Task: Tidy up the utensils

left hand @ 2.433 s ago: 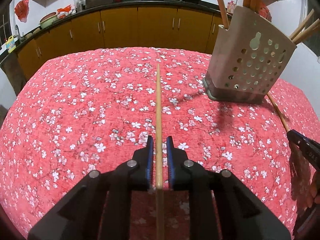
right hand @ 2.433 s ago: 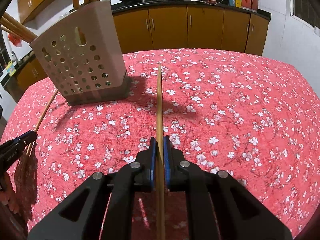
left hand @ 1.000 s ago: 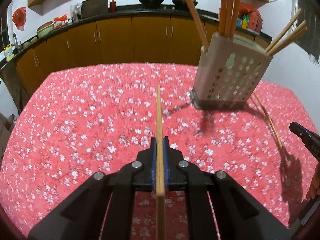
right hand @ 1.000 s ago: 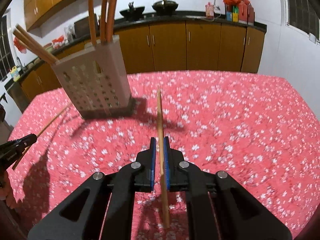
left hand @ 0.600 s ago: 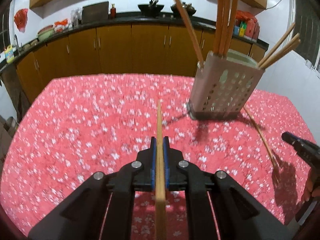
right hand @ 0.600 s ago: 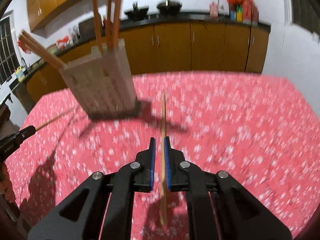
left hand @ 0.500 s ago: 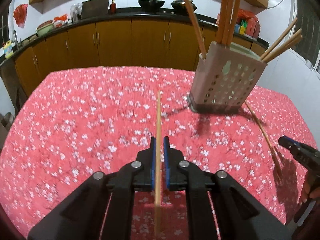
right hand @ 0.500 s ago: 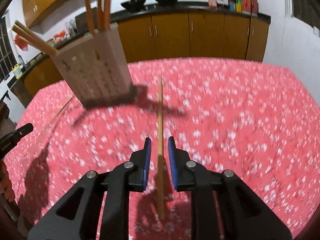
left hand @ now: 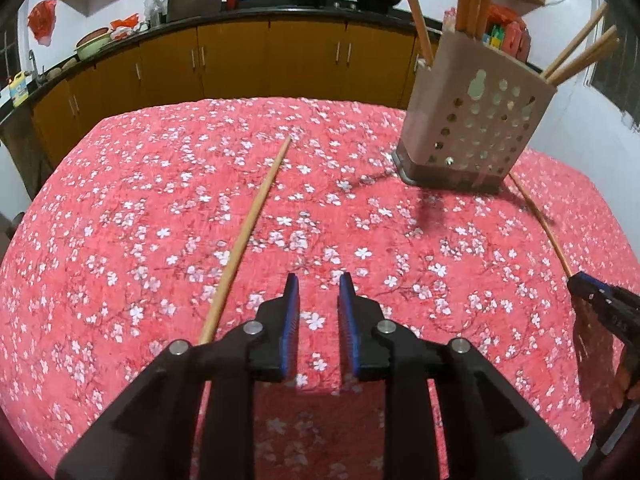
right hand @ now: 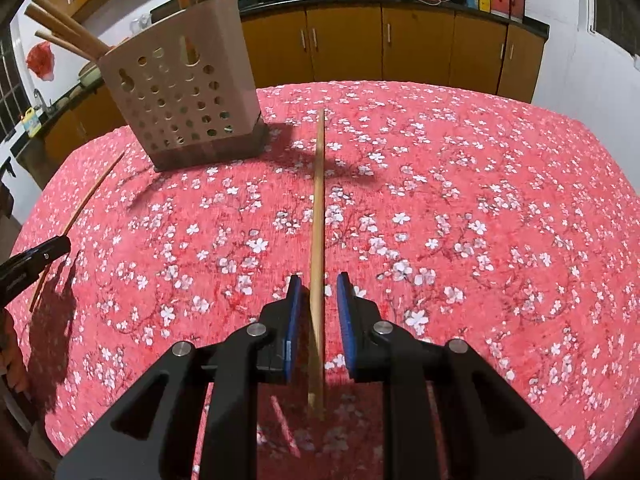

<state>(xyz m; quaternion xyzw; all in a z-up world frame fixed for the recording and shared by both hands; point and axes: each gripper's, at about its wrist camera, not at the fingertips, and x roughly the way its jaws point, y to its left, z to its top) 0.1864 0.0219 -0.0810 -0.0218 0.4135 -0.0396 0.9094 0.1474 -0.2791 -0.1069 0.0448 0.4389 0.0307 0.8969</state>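
Observation:
A pinkish perforated utensil holder (left hand: 472,136) (right hand: 188,108) stands on the red flowered tablecloth with several wooden chopsticks in it. My left gripper (left hand: 318,312) is open and empty; a wooden chopstick (left hand: 248,236) lies on the cloth just left of it. My right gripper (right hand: 318,312) is open, with a wooden chopstick (right hand: 318,220) lying loose between its jaws, pointing away from me. A thin chopstick (left hand: 538,220) (right hand: 80,212) lies on the cloth beside the holder, between the two grippers.
The table (left hand: 120,184) has a rounded edge close on all sides. Brown kitchen cabinets (left hand: 240,60) with a dark counter, woks and bottles run behind it. The other gripper's tip shows at each view's edge (left hand: 600,304) (right hand: 32,260).
Both grippers were shut on a chopstick each and lifted; now both have opened. The left chopstick has dropped to the cloth left of the jaws, the right one lies loose between them.

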